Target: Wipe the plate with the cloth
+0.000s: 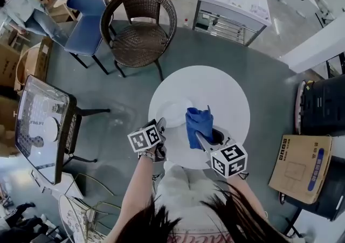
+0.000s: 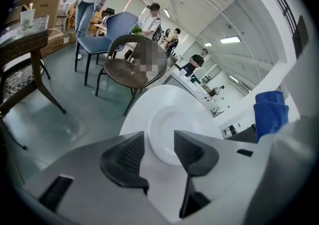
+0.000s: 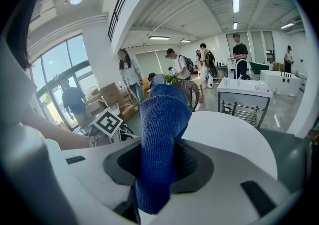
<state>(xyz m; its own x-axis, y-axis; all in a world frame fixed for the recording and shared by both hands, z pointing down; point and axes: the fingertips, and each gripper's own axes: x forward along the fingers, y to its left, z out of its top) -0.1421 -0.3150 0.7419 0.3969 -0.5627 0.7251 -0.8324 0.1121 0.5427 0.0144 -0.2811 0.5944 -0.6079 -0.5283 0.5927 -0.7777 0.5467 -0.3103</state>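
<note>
Plate on tabletop. Left hand-held gripper unclenched, plate's near rim btwn jaws, not pinched yet. Right hand-held gripper clamped on blue cloth, just R of plate. Pin rim first, then wipe w/ cloth flat.

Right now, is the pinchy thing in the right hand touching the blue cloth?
Touching. In the right gripper view, the right gripper has both dark pads pressed on the blue cloth, which sticks up between them.
</note>
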